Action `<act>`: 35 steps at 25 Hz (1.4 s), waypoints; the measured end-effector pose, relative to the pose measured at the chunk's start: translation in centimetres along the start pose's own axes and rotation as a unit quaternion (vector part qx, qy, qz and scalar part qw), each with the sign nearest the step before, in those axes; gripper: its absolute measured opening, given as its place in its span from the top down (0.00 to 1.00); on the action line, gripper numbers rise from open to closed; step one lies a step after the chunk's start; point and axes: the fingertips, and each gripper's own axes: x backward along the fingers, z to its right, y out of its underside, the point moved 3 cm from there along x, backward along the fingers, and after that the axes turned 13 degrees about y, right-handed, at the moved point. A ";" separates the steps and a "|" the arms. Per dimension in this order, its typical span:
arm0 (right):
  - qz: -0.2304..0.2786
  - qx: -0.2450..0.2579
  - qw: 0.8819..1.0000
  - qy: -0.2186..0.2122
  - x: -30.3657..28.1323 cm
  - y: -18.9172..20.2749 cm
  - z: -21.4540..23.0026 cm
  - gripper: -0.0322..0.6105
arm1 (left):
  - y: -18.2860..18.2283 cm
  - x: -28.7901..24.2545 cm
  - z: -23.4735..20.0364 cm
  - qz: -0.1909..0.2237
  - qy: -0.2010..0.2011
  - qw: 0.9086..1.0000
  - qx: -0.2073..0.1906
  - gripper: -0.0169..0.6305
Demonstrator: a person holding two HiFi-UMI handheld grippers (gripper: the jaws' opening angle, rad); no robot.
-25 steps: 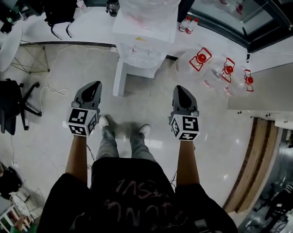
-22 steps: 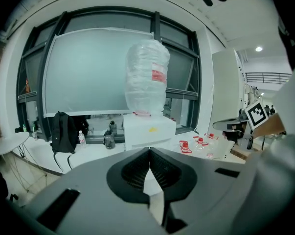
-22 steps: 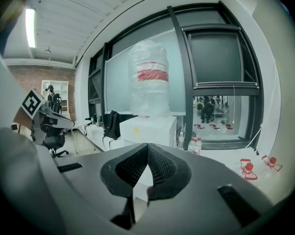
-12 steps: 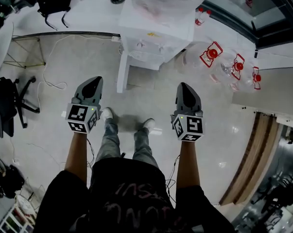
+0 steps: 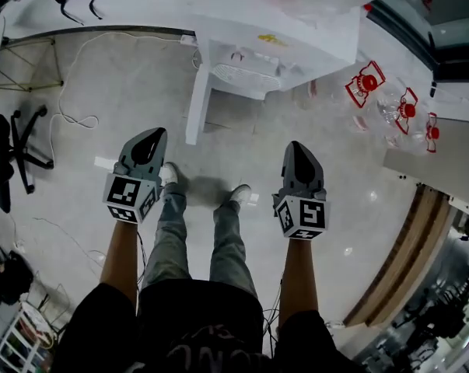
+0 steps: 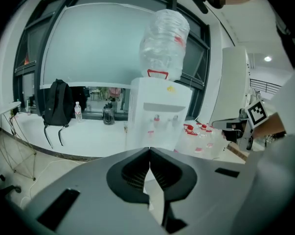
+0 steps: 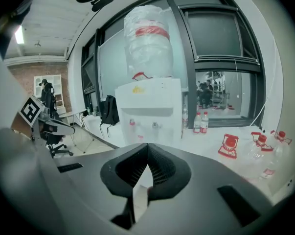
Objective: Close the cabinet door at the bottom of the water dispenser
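Note:
The white water dispenser (image 5: pixel 273 45) stands at the top of the head view with a clear bottle (image 6: pixel 164 45) on top. Its bottom cabinet door (image 5: pixel 197 107) stands open, a thin white panel that juts out from the dispenser's left side toward me. My left gripper (image 5: pixel 150 138) hangs over the floor below and left of the door's free edge, apart from it. My right gripper (image 5: pixel 296 149) is level with it, further right. Both are shut and hold nothing. In each gripper view the dispenser (image 7: pixel 149 111) is straight ahead, its lower part hidden behind the jaws.
Several empty jugs with red caps (image 5: pixel 370 84) lie on the floor right of the dispenser. An office chair (image 5: pixel 8 154) and a loose cable (image 5: pixel 71 119) are at the left. My shoes (image 5: pixel 168 176) are between the grippers. A backpack (image 6: pixel 56 106) hangs on the ledge by the window.
Both grippers have sunk side by side, still shut. The dispenser has grown larger in the head view and slid toward the top edge.

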 end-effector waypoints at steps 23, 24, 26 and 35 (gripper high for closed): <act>-0.019 0.001 0.999 -0.039 -9.2 25.1 -1.5 0.93 | 26.9 -10.1 -3.6 -0.064 0.042 0.997 -0.022 0.95; -0.021 0.000 0.999 -0.039 -9.3 25.9 -1.4 0.93 | 27.7 -10.4 -3.6 -0.069 0.049 0.996 -0.022 0.94; -0.035 0.002 0.998 -0.045 -9.4 28.0 -1.0 0.93 | 29.1 -11.3 -3.5 -0.081 0.060 0.995 -0.024 0.74; -0.051 -0.028 0.998 -0.020 -8.8 32.7 3.3 0.93 | 30.9 -15.3 -1.1 -0.098 0.075 0.992 -0.039 0.72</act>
